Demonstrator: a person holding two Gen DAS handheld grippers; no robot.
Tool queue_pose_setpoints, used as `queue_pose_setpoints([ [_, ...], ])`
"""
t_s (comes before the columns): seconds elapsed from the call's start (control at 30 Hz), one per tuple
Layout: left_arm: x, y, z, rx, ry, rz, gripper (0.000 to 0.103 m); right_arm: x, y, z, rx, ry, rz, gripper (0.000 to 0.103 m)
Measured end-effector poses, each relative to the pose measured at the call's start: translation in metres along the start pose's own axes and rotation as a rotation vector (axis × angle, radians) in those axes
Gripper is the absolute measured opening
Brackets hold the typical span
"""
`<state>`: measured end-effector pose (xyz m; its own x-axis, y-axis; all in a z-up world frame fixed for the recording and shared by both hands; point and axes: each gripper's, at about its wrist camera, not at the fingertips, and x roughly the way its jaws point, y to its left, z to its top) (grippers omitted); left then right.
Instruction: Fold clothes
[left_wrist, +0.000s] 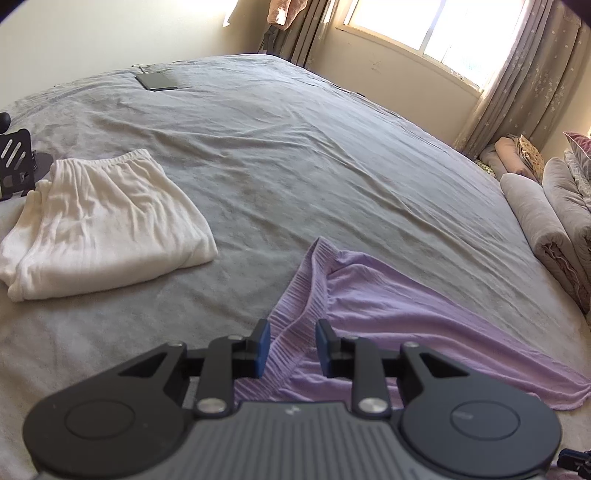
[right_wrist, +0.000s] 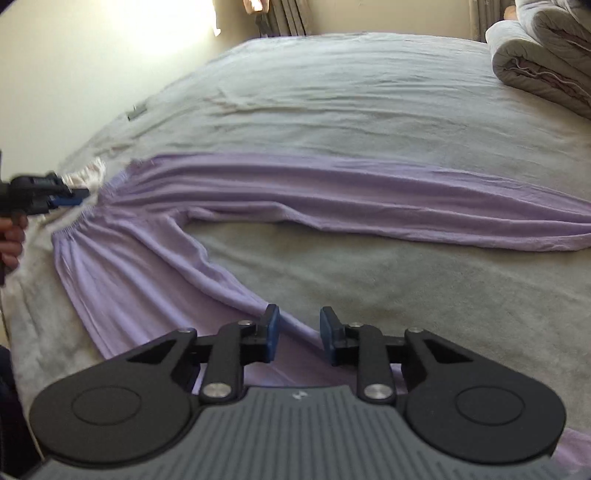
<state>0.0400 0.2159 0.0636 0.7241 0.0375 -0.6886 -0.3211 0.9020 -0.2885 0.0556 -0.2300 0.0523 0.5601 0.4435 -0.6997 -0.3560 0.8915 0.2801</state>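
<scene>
Purple trousers lie spread on the grey bed, both legs stretched out to the right in the right wrist view. My left gripper is shut on the ribbed waistband, which fills the gap between its blue pads. From the right wrist view the left gripper sits at the far left, with the waistband gathered to its tip. My right gripper hovers over the near leg. Its jaws stand apart, and the leg's edge runs through the gap without being pinched.
Folded white trousers lie on the bed's left side next to a black stand. A dark flat device rests at the far end. Rolled quilts line the right edge. A person's hand holds the left gripper.
</scene>
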Motion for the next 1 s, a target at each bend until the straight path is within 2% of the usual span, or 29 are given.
queue_pose_setpoints([
  [0.07, 0.0, -0.001, 0.0, 0.002, 0.002, 0.001, 0.027, -0.004, -0.003, 0.002, 0.015, -0.015, -0.002, 0.028],
  [0.13, 0.001, -0.002, -0.001, 0.005, 0.004, 0.0, 0.027, 0.002, -0.003, -0.002, -0.019, 0.027, -0.043, 0.028],
  [0.23, 0.0, -0.003, -0.001, 0.01, 0.005, -0.004, 0.027, 0.014, 0.009, -0.011, -0.129, 0.104, -0.057, 0.031],
  [0.37, 0.001, -0.004, -0.002, 0.015, 0.01, -0.004, 0.027, 0.019, 0.024, -0.015, -0.233, 0.121, -0.103, 0.031],
  [0.4, 0.001, -0.005, -0.002, 0.017, 0.012, -0.005, 0.027, 0.019, 0.024, -0.015, -0.237, 0.119, -0.107, 0.026],
  [0.43, 0.001, -0.005, -0.002, 0.018, 0.012, -0.006, 0.027, 0.019, 0.023, -0.014, -0.233, 0.115, -0.109, 0.014],
  [0.47, 0.001, -0.005, -0.002, 0.019, 0.012, -0.007, 0.027, 0.018, 0.021, -0.012, -0.215, 0.107, -0.105, 0.006],
  [0.6, 0.001, -0.006, -0.002, 0.022, 0.014, -0.004, 0.027, 0.012, 0.018, -0.006, -0.164, 0.074, -0.089, 0.006],
  [0.77, 0.001, -0.009, -0.004, 0.035, 0.017, -0.009, 0.027, 0.012, 0.024, 0.0, -0.208, 0.025, -0.161, 0.006],
  [0.9, 0.0, -0.009, -0.005, 0.033, 0.018, -0.012, 0.027, 0.026, 0.013, -0.005, -0.214, 0.061, -0.235, 0.007],
  [1.0, -0.003, -0.008, -0.005, 0.036, 0.009, -0.008, 0.027, 0.017, 0.007, -0.003, -0.193, 0.03, -0.265, 0.009],
])
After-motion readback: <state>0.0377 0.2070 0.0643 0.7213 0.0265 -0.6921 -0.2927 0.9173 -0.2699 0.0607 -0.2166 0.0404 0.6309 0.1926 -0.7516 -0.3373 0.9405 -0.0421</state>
